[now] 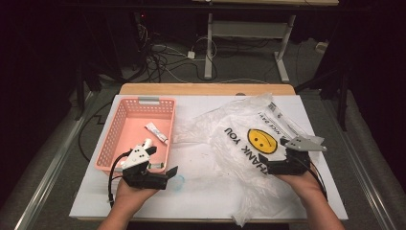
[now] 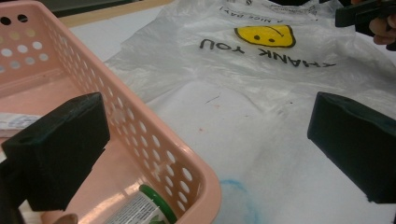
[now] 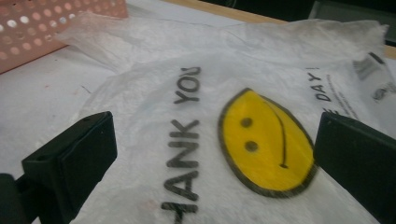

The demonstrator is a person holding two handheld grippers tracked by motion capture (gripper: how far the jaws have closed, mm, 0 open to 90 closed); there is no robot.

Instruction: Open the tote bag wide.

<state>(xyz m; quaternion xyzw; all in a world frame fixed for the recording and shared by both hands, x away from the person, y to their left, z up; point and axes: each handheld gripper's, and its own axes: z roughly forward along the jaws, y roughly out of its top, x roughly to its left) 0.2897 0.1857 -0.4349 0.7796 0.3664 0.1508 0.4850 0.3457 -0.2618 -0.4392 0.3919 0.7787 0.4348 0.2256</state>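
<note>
The right gripper point(image 1: 275, 162) is hovering, fingers apart and empty, over the plastic bag point(image 1: 239, 136) lying flat on the surface point(image 1: 201, 191), and the left gripper point(image 1: 165, 176), fingers likewise apart, is waiting beside the pink basket point(image 1: 115, 134); thin film risks slipping or tearing when pinched.

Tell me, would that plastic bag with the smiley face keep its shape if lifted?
Probably not. The plastic bag looks thin, see-through and crumpled, so it would likely sag and bunch. It seems very light and may slide on the smooth table.
</note>
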